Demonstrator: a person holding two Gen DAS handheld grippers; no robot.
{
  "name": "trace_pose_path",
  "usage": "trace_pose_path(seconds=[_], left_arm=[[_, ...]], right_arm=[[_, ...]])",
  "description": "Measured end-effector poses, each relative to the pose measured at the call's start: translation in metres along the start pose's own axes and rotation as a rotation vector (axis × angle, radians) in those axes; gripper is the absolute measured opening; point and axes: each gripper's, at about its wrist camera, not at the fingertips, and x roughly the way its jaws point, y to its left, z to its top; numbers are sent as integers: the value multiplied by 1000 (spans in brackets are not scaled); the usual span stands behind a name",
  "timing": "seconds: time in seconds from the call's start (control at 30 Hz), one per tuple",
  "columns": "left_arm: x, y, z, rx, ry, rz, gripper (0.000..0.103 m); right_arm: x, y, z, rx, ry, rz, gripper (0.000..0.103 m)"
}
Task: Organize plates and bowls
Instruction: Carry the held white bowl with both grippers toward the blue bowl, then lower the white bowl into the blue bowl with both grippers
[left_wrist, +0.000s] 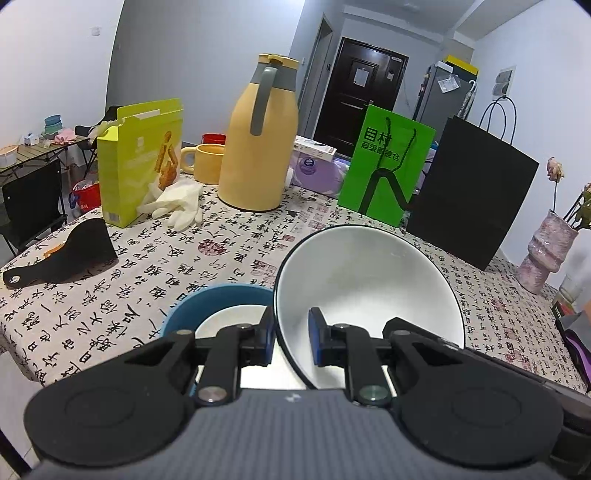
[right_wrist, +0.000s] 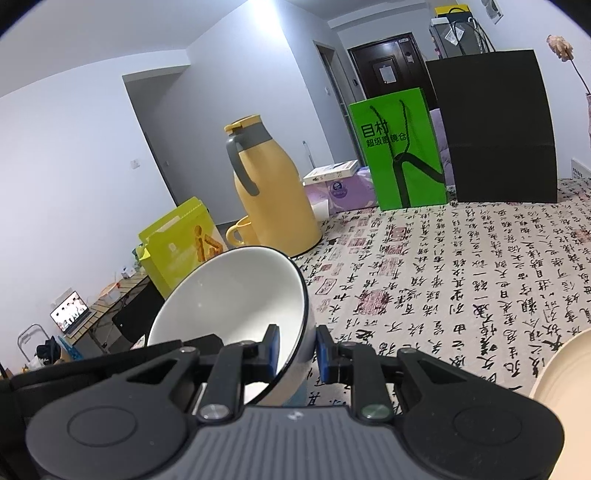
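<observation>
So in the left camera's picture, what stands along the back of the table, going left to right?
Yellow-green snack box → yellow mug → yellow thermos jug → purple tissue pack → green paper bag → black paper bag → pink vase.

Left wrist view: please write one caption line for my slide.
Left gripper pinches the rim of a white bowl beside a blue bowl.
</observation>
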Motion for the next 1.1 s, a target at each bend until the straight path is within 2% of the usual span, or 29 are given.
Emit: trace_pose_path(seconds=[0.7, 1.1], left_arm=[[30, 34, -2, -35, 40, 34, 18], [38, 59, -7, -63, 78, 83, 18]], right_arm=[[46, 14, -7, -21, 85, 9, 20], [69, 34, -18, -90, 143, 15, 20]])
